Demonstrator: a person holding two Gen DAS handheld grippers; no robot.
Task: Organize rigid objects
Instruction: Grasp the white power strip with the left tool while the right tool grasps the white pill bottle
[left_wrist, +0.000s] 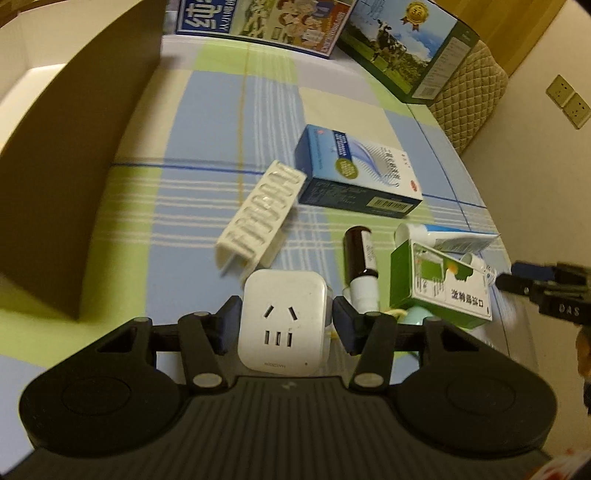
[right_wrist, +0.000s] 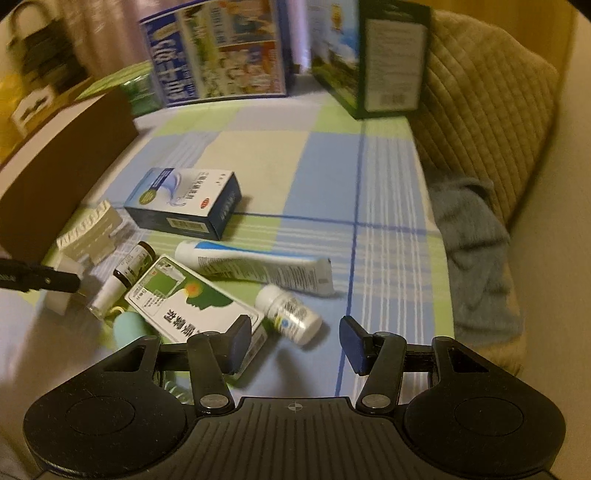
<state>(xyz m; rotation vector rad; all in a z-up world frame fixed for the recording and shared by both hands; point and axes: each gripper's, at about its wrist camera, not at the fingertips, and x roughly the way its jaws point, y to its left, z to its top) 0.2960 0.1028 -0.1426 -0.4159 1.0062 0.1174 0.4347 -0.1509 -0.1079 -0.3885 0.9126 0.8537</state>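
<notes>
While the left tool (left_wrist: 284, 325) clamps the white socket cube (left_wrist: 282, 321) between its pads, the right tool (right_wrist: 291, 343) hangs released, its left pad over the green box (right_wrist: 192, 299). Sorting looks barely begun. Ahead lie a pill bottle (right_wrist: 291, 314), tube (right_wrist: 255, 267), brown vial (left_wrist: 360, 258), blue box (left_wrist: 351, 173), white clip (left_wrist: 262, 218). The cardboard box (left_wrist: 74, 177) at left looks the likely destination; the clutter is tight.

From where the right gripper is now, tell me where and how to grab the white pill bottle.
Grip the white pill bottle across its round body, at the label rather than the cap. It lies on its side, cap end toward the tube. Come down from above with the right gripper, probably rolled so the pads straddle the barrel. The green and white box lies close on one side, so keep that finger tight in.
</notes>
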